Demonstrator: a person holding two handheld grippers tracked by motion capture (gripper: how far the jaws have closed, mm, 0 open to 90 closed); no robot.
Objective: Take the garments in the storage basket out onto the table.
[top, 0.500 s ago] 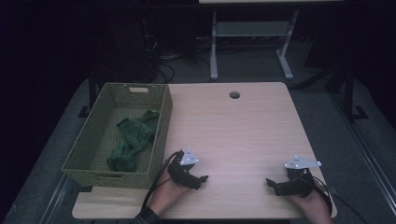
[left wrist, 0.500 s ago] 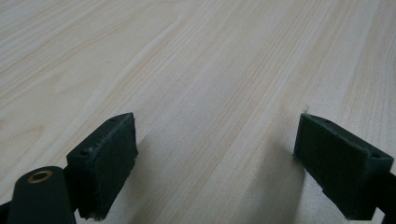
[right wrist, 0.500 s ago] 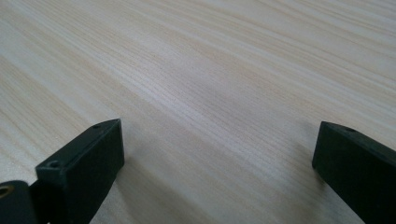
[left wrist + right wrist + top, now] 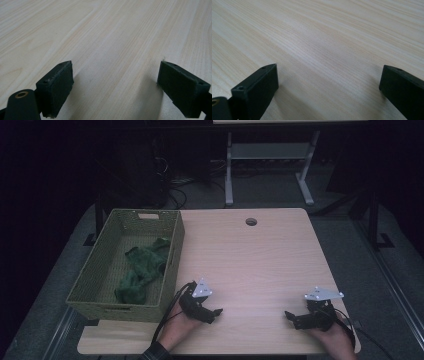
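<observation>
Your hands (image 4: 176,326) are cut off at the bottom edge. The basket (image 4: 110,306) wall hides part of the green cloth (image 4: 142,270). The dark room behind the worktop (image 4: 260,255) is too dim to see.

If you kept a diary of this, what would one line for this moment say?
left gripper: open, empty, low over table | right gripper: open, empty | green cloth: in basket
</observation>
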